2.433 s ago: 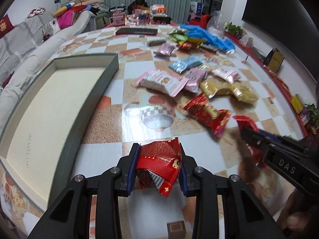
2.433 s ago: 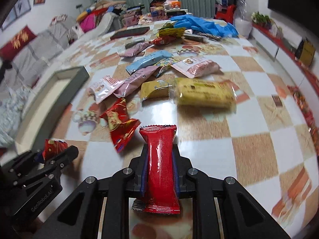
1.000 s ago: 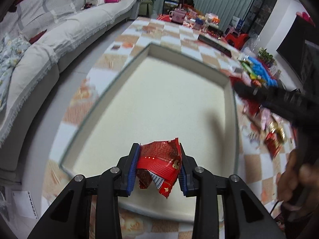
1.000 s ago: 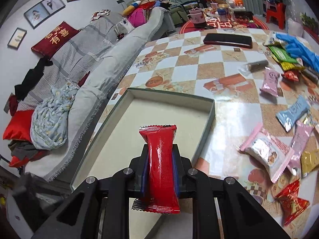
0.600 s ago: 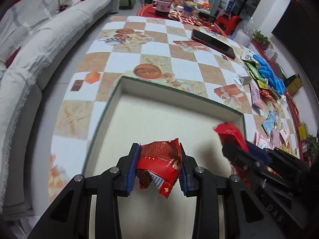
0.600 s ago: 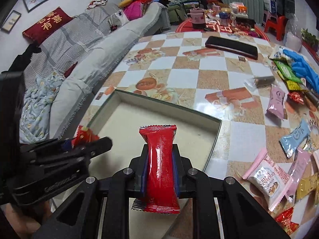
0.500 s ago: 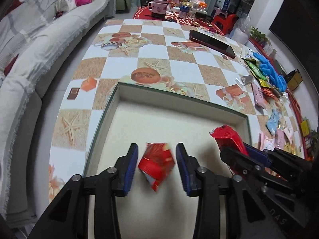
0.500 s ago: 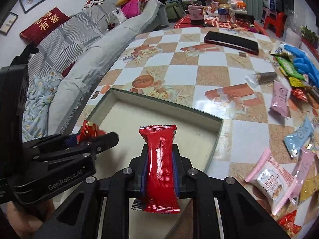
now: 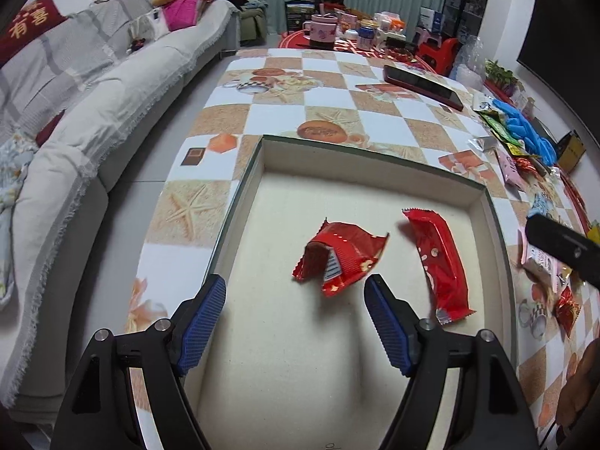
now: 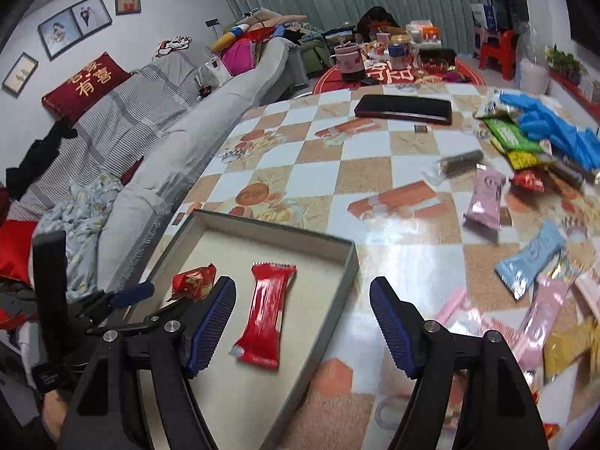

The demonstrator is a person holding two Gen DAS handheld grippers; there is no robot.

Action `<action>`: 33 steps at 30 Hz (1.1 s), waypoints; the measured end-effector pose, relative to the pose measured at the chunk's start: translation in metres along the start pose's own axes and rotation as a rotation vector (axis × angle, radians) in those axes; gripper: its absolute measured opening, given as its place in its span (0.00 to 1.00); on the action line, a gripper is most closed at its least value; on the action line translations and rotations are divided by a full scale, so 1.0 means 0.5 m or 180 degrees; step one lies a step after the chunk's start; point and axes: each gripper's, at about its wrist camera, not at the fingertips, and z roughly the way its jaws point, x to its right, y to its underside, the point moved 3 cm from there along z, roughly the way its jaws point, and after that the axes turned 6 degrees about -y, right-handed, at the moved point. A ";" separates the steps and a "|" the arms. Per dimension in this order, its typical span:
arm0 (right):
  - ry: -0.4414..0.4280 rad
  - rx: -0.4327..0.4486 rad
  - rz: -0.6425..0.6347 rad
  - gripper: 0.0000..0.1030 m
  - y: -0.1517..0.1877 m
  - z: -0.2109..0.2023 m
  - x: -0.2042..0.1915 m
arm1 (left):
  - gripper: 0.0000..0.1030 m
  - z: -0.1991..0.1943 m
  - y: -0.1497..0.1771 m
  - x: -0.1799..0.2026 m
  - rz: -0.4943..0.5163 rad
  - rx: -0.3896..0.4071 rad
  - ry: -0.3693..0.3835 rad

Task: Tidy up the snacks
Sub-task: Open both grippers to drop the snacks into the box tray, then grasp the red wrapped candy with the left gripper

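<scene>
A shallow grey box (image 9: 375,157) with a cream floor sits on the checkered table. Two red snacks lie in it: a crumpled red packet (image 9: 339,257) and a long red bar packet (image 9: 440,262). My left gripper (image 9: 294,322) is open and empty, above the box just behind the crumpled packet. My right gripper (image 10: 302,322) is open and empty over the box's right wall (image 10: 337,292). The long bar (image 10: 266,318) and crumpled packet (image 10: 193,281) also show in the right wrist view, with the left gripper's fingers (image 10: 131,294) beside them.
Loose snack packets, pink (image 10: 485,197), blue (image 10: 532,258), green (image 10: 512,133) and yellow, lie on the table right of the box. A blue glove (image 10: 555,127) and a black case (image 10: 403,108) lie farther back. A grey sofa (image 9: 93,112) runs along the left.
Both grippers carried their red packets from the table over the box, then opened. The crumpled packet and the long bar dropped onto the box floor.
</scene>
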 end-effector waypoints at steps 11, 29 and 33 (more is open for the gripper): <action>-0.0154 -0.0159 -0.0036 0.73 0.021 0.008 -0.027 | 0.77 -0.086 -0.001 -0.004 -0.0233 0.0124 0.0196; 0.1718 0.0443 0.0219 0.73 0.216 -0.362 0.456 | 0.78 -0.183 0.120 0.516 0.0091 -0.0221 0.1114; 0.1501 0.0477 0.0429 0.73 0.228 -0.362 0.488 | 0.78 -0.129 0.096 0.560 -0.0177 -0.0406 0.0891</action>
